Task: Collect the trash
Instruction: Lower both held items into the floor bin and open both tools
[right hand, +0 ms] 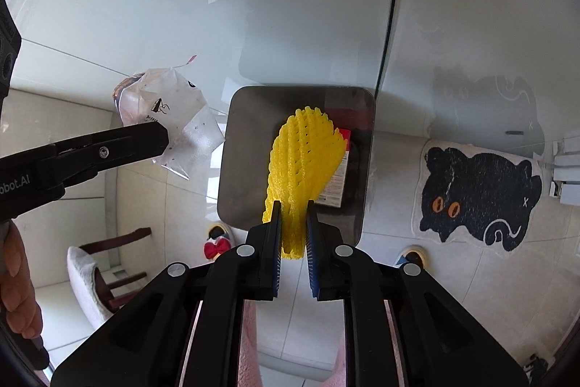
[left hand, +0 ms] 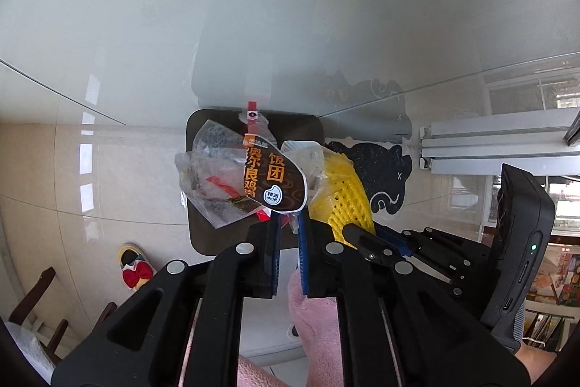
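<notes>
A dark square trash bin point(left hand: 308, 124) stands on the tiled floor below both grippers. My left gripper point(left hand: 289, 223) is shut on the lower edge of a clear rice-ball wrapper point(left hand: 250, 176) with a brown label, which hangs over the bin's left side. From the right wrist view, that left gripper point(right hand: 163, 136) and the wrapper point(right hand: 174, 107) show just left of the bin point(right hand: 246, 133). My right gripper point(right hand: 293, 209) is shut on a yellow foam fruit net point(right hand: 304, 151) above the bin's opening. The net point(left hand: 344, 194) is also seen beside the wrapper. A red and white packet point(right hand: 339, 176) lies inside the bin.
A glossy white wall panel point(right hand: 253, 6) rises behind the bin. A black cat-shaped rug point(right hand: 478, 198) lies to its right, near a sliding-door track point(left hand: 489, 140). A chair point(right hand: 105, 263) and a slipper with a red bow point(left hand: 132, 263) are on the left. Pink-clad legs point(left hand: 315, 314) stand below the grippers.
</notes>
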Demonstrator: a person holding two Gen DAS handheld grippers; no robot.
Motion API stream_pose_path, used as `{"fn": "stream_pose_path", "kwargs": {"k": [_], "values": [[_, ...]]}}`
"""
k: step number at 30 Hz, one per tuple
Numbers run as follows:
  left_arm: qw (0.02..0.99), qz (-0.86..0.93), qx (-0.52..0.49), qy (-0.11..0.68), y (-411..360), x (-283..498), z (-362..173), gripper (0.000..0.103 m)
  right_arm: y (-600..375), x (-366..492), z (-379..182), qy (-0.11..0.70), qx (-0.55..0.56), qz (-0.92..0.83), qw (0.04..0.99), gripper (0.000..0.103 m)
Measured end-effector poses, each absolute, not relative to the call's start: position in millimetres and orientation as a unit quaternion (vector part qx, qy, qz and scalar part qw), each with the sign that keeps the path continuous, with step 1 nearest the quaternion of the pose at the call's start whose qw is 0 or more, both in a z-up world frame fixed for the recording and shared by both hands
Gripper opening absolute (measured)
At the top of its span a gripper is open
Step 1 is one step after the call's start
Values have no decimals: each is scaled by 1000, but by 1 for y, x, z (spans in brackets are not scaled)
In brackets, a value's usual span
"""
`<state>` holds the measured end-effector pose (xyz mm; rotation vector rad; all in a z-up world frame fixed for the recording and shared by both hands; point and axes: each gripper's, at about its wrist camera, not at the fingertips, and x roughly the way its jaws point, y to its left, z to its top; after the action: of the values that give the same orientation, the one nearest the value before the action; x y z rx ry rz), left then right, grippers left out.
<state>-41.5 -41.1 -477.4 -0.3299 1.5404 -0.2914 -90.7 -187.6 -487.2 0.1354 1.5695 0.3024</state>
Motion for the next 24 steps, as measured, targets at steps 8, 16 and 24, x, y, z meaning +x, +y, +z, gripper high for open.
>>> {"fn": "stream_pose_path", "kwargs": {"k": [8,16,24], "values": [[695,-126,-159,689,-37,-35,-477,26,-187,-87,-489,706,62,132,693,51],[699,-119,-160,687,-35,-30,-475,67,-186,-85,-486,706,57,131,694,68],[700,-124,-172,682,-33,-28,-471,76,-190,-87,-485,707,58,126,694,71]]}}
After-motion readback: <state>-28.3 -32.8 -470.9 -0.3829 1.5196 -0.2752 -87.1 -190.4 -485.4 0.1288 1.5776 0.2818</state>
